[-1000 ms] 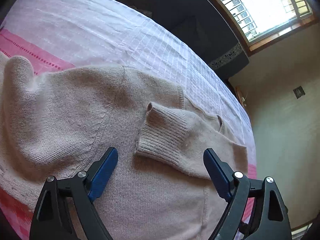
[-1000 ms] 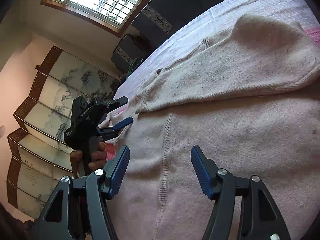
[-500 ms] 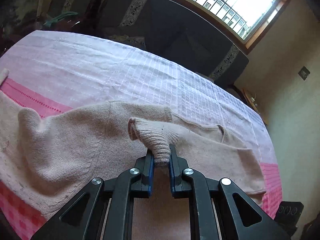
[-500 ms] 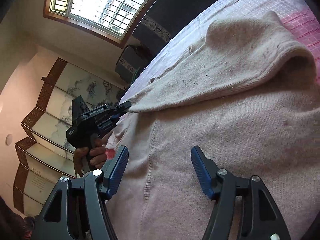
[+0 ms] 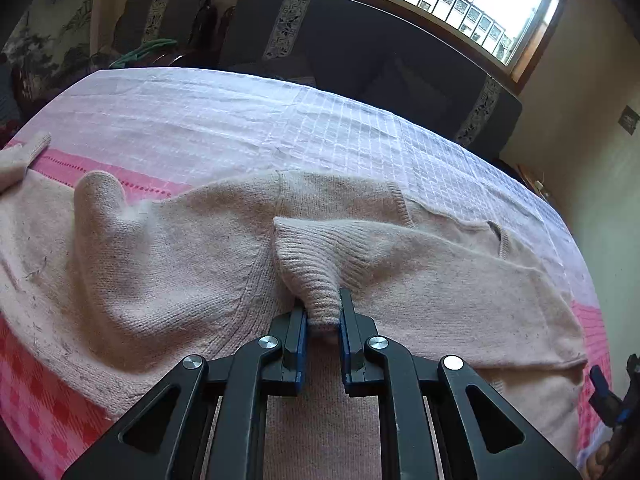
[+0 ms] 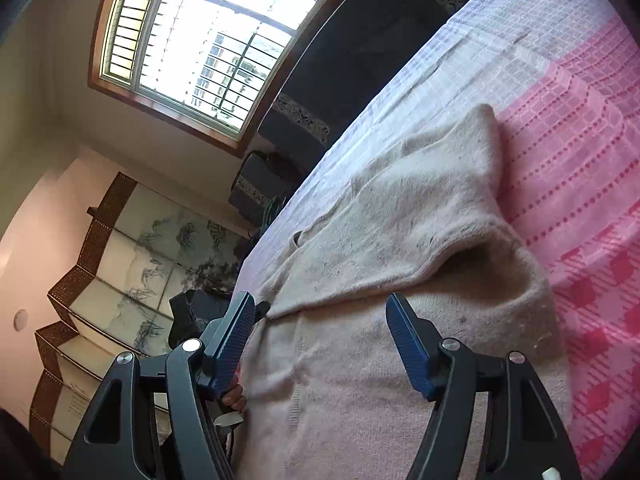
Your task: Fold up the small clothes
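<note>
- Since a second ago, the left tool [image 5: 323, 322] has clamped onto the sweater's ribbed cuff [image 5: 316, 276].
- Right tool [image 6: 320, 344] hovers with its jaws apart above the beige sweater [image 6: 400, 280], which lies spread on the pink-clothed table [image 6: 580, 160].

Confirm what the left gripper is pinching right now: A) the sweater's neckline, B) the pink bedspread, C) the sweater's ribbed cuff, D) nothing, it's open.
C: the left gripper is closed on the ribbed cuff of the sweater, pulling it up into a peak.
</note>
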`<state>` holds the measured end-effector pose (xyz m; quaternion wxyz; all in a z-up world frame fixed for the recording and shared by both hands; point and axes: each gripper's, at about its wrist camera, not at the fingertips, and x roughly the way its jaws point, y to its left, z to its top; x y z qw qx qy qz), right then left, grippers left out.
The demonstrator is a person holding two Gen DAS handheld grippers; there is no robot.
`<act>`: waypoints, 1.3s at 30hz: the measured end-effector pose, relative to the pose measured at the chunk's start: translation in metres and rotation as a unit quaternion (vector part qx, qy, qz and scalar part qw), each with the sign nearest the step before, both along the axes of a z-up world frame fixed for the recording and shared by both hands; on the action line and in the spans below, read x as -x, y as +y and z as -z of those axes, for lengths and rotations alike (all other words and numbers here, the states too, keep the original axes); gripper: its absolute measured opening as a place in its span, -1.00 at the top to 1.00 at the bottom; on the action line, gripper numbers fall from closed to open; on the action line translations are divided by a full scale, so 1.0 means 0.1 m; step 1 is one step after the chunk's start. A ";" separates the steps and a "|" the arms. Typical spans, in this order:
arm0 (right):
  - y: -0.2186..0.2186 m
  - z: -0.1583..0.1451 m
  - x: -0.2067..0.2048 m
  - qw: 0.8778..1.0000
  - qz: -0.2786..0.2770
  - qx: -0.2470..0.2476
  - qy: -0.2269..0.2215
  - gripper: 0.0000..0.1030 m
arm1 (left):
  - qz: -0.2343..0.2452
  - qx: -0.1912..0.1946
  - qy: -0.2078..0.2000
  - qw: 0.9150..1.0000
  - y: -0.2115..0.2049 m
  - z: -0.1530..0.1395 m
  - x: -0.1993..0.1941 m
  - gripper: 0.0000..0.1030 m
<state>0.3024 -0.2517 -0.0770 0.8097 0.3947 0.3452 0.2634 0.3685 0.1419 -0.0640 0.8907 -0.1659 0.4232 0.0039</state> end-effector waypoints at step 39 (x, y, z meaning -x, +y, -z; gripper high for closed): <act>0.63 -0.08 0.03 0.930 0.012 0.367 -0.025 -0.23 | -0.104 -0.076 0.120 0.984 3.34 -0.05 -0.06 0.53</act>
